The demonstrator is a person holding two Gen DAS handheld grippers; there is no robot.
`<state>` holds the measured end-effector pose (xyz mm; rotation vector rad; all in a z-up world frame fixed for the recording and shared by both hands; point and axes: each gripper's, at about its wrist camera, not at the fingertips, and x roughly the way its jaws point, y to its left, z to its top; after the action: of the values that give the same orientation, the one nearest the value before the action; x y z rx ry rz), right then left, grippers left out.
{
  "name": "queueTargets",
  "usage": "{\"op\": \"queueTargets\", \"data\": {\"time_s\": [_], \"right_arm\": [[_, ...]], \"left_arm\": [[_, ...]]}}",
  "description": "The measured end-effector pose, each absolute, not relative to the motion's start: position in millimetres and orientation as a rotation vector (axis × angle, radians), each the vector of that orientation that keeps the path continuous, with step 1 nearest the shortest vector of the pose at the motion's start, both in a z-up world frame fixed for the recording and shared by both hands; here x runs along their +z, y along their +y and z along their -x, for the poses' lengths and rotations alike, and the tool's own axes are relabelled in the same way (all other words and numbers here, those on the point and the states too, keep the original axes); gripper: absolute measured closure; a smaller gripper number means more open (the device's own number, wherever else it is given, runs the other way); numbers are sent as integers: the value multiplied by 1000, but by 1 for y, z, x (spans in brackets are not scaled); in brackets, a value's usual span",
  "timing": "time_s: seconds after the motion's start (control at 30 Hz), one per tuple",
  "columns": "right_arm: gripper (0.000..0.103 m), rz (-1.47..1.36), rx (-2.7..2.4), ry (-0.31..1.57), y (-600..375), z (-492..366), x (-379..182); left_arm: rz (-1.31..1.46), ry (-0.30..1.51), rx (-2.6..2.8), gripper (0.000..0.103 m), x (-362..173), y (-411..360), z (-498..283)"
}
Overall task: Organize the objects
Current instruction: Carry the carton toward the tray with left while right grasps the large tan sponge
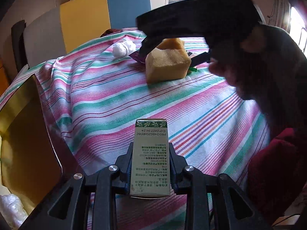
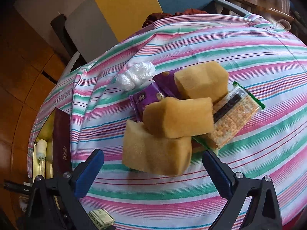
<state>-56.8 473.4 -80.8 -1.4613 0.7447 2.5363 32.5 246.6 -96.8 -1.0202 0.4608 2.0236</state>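
Sponges [image 2: 178, 122], three tan blocks heaped on the striped cloth [image 2: 249, 57], are the landmark here; everything else is placed from that heap. Far to its left, at the counter's edge, sits an open box [image 2: 60, 134] with a dark red lid and gold lining, a few pale items already inside. Up and left of the heap lie crumpled white plastic wads [image 2: 136, 75]. Purple packets [image 2: 147, 97] lie just behind and partly under the heap, and a cracker pack [image 2: 236, 118] leans against its right side.

The left tool [image 1: 150, 164] is clamped on a small green-and-white carton [image 1: 150, 153], held above the cloth, nearer the person than the heap and just right of the box's gold wall [image 1: 28, 134]. The right tool [image 2: 153, 164] has its jaws wide apart with nothing between them, poised just over the nearest sponge; in the left view it shows as a dark blurred shape [image 1: 191, 19] above the heap.

Judging by this, sorting is midway: the carton seems bound for the box, while the right tool lines up a sponge. That grasp calls for lowering until the pads straddle the block, then closing gently, since the soft foam squashes and the stacked block above may tumble.
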Motion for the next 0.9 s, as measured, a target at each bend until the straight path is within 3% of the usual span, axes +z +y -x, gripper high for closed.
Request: {"op": "queueTargets", "data": {"time_s": [0.13, 0.17, 0.2, 0.5, 0.63, 0.9], "right_arm": [[2, 1489, 2450, 615, 464, 79, -93], [20, 1537, 2428, 580, 461, 83, -97], [30, 1566, 2406, 520, 458, 85, -100], [27, 1766, 2552, 304, 451, 38, -93], [28, 1734, 2566, 316, 456, 30, -96], [28, 1721, 2577, 232, 452, 31, -94]], "left_arm": [[1013, 443, 2020, 73, -97, 243, -33], [1013, 438, 2018, 73, -97, 242, -33], [1014, 431, 2016, 73, -97, 242, -33], [1046, 379, 1986, 73, -91, 239, -33], [1030, 346, 1970, 73, -75, 233, -36], [1160, 32, 2053, 73, -25, 171, 20]]}}
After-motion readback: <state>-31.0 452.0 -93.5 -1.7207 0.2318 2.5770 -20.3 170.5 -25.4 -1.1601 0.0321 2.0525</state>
